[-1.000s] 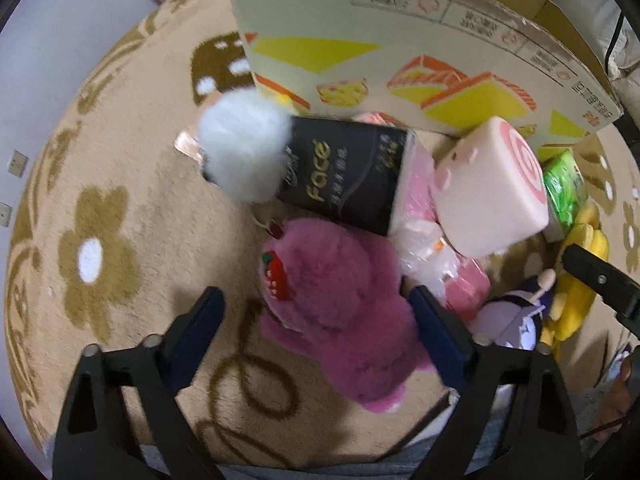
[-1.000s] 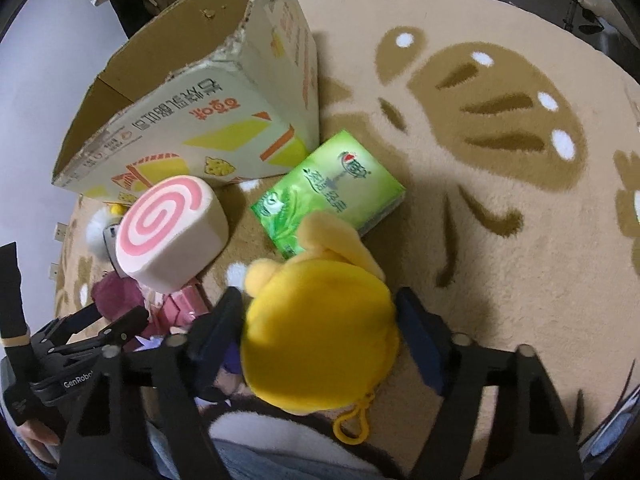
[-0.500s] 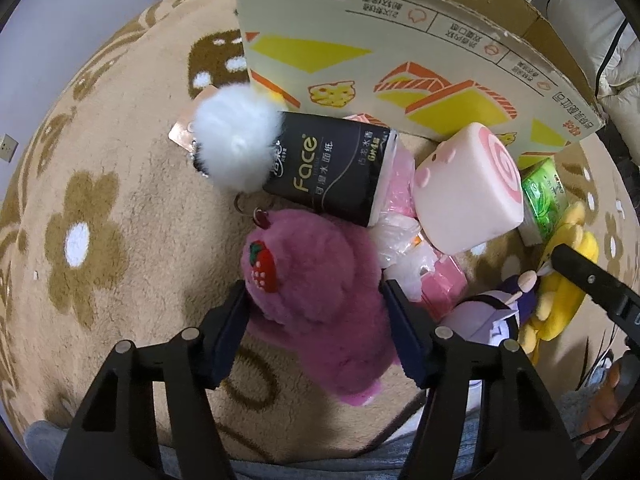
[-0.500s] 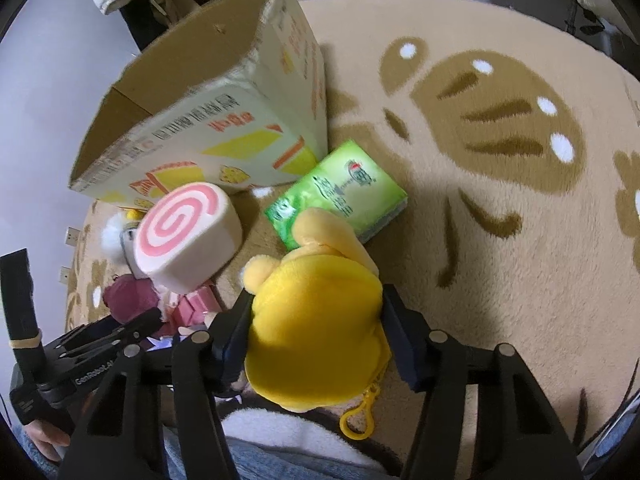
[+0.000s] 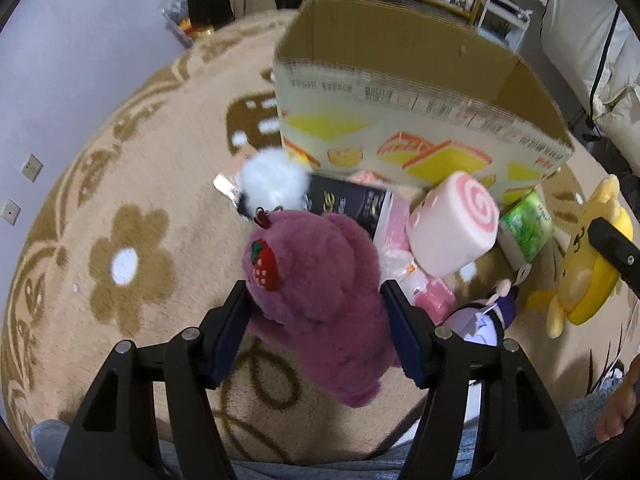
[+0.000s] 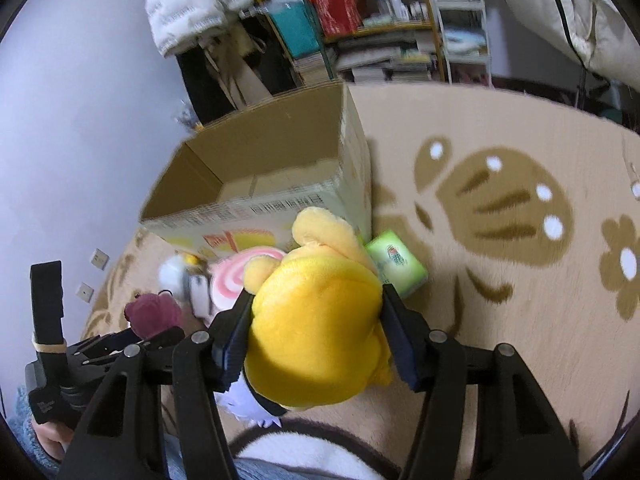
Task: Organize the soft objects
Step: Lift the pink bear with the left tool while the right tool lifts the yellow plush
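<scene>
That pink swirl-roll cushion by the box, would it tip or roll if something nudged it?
The pink swirl-roll cushion looks like a short, fat cylinder lying tilted among the pile, so a nudge would probably rock or roll it. It seems soft and light, likely squashing rather than sliding. The green tissue pack beside it may stop it.

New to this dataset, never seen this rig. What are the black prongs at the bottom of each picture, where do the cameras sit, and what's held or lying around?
No robot here: a person holds one handheld two-finger gripper in each hand, each with a fisheye camera looking along its fingers. The black prongs are those fingers.

Left wrist view: the left gripper is shut on a purple plush bear with a strawberry patch.

Right wrist view: the right gripper is shut on a yellow plush toy.

On the beige patterned rug stands an open cardboard box. In front of it lie a pink swirl-roll cushion, a green tissue pack, a black tissue pack, a white pom-pom and a small purple-haired doll.
</scene>
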The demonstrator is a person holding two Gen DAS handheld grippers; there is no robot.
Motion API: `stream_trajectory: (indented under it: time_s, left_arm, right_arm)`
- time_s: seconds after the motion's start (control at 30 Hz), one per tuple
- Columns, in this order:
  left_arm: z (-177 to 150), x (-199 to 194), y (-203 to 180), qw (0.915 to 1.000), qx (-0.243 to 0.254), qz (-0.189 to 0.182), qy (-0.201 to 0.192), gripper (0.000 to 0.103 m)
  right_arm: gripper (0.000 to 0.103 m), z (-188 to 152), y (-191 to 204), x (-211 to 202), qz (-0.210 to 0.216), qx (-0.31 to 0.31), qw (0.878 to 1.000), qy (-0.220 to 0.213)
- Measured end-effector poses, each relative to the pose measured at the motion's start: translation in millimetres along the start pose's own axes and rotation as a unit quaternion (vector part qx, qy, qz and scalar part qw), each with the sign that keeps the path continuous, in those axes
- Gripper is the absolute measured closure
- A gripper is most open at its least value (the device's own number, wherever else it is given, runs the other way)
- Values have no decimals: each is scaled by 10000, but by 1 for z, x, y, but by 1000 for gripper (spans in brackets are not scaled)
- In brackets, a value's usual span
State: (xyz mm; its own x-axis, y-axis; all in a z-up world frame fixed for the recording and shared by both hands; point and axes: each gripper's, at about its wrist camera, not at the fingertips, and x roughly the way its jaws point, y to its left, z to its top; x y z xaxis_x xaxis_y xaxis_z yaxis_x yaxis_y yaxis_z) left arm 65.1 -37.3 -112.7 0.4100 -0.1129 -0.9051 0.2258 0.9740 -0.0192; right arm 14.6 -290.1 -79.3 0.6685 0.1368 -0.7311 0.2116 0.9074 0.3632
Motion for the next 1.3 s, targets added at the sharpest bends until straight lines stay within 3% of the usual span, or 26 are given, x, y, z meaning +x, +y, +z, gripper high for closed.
stream_trajectory:
  time_s: [0.13, 0.27, 0.53, 0.77, 1.3]
  left_arm:
    - [7, -28, 0, 9974, 47, 191, -699, 38]
    - [12, -57, 3, 9887, 80, 336, -1458, 38]
    - [32, -93, 0, 9689, 220, 652, -2377, 38]
    - [48, -110, -5, 9573, 416, 742, -2764, 38]
    - [96, -124, -3, 9430, 543, 721, -3204, 38]
  right_arm:
    - [39, 4, 12, -16, 89, -197, 9984, -527]
    - [39, 9, 23, -33, 141, -417, 9932, -1077]
    - [39, 19, 51, -44, 182, -951, 9798, -1748]
    - [39, 36, 60, -41, 266, -1078, 9745, -1947]
    - [39, 71, 60, -33, 578, -1190, 9646, -2282]
